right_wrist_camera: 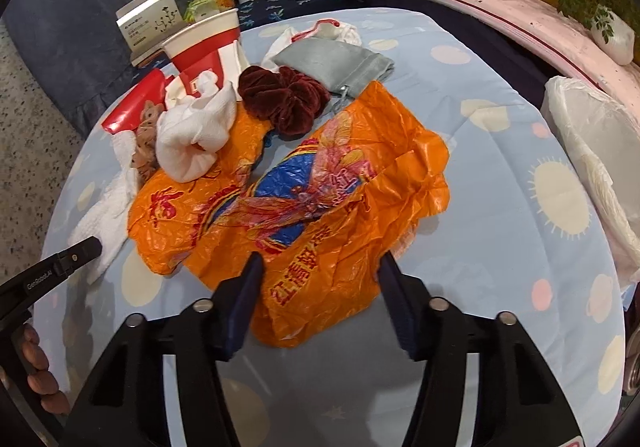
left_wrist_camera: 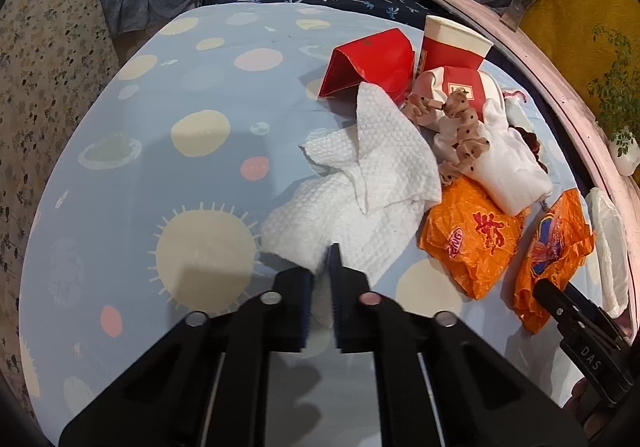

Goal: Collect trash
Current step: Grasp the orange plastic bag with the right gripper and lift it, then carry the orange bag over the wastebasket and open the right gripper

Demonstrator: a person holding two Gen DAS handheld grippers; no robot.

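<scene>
Left gripper pinches the soft, light paper towel's near corner; right gripper, half-open, straddles the crinkly, slippery orange bag's near edge.

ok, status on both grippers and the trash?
Left gripper shut on white waffle paper towel. Right gripper half open, straddling crumpled orange plastic bag, not pinched. Dark red velvet scrunchie lies on the bag's far edge.
</scene>
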